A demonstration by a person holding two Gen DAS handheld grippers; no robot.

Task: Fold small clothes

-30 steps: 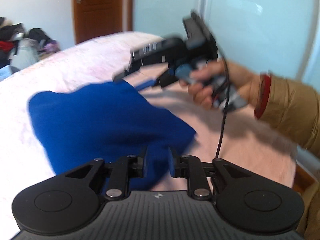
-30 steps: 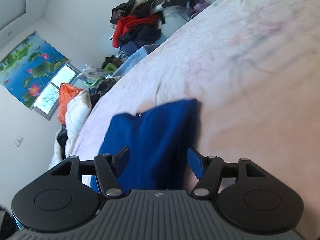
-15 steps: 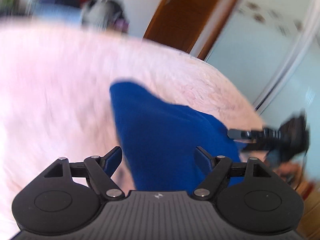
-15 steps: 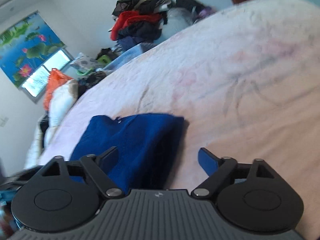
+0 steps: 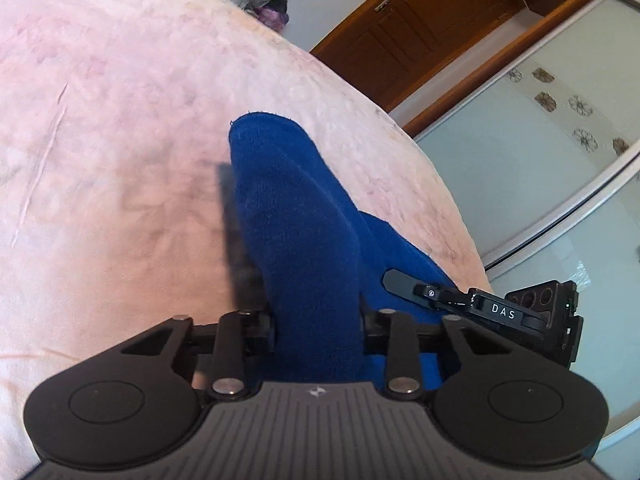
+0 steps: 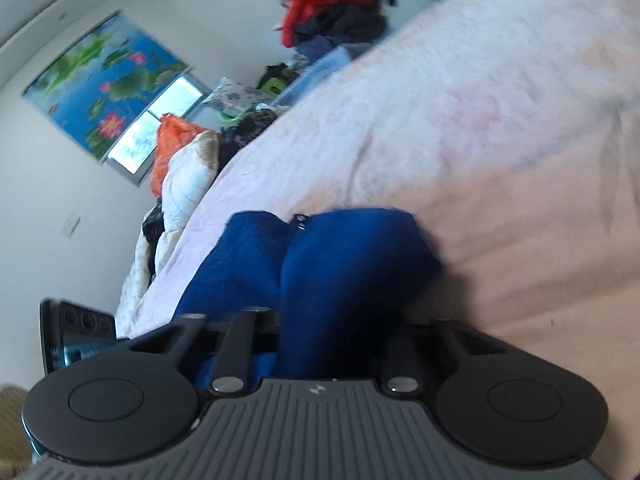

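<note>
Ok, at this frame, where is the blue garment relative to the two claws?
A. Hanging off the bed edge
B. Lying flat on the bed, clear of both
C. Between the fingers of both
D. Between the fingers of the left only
C: each wrist view shows the blue garment bunched between its claw's closing fingers, left claw and right claw alike.
</note>
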